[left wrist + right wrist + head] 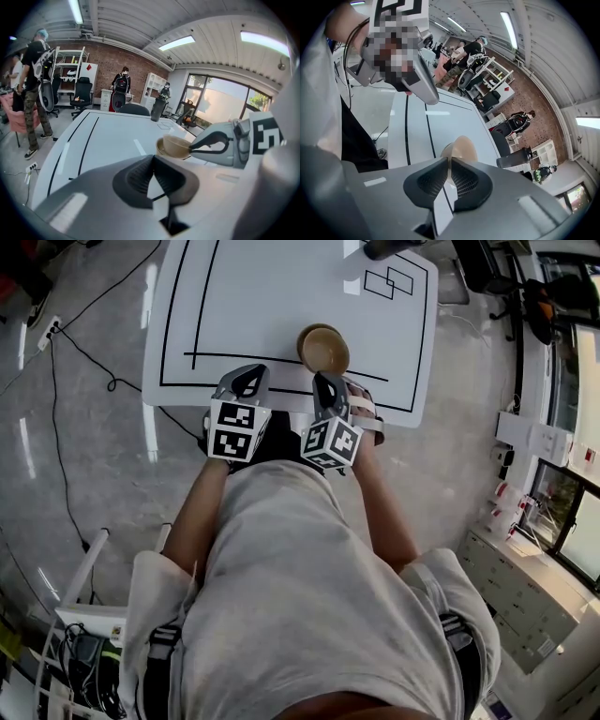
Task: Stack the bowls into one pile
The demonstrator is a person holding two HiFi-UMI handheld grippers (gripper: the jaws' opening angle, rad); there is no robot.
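Observation:
A pile of tan bowls (323, 350) (176, 146) (461, 144), one nested in another, stands on the white table (281, 306) near its front edge. My right gripper (328, 378) (449, 161) is shut, and its tip is right at the pile's near rim. No bowl shows between its pads. The left gripper view also catches that gripper (190, 149) reaching up to the bowls. My left gripper (249, 369) (151, 159) is shut and empty over the front edge, a short way left of the pile.
Black lines and two drawn squares (387, 282) mark the table top. A dark bottle (157, 110) stands at the far edge. Cables (84, 352) lie on the floor at left. Office chairs and several people are beyond the table.

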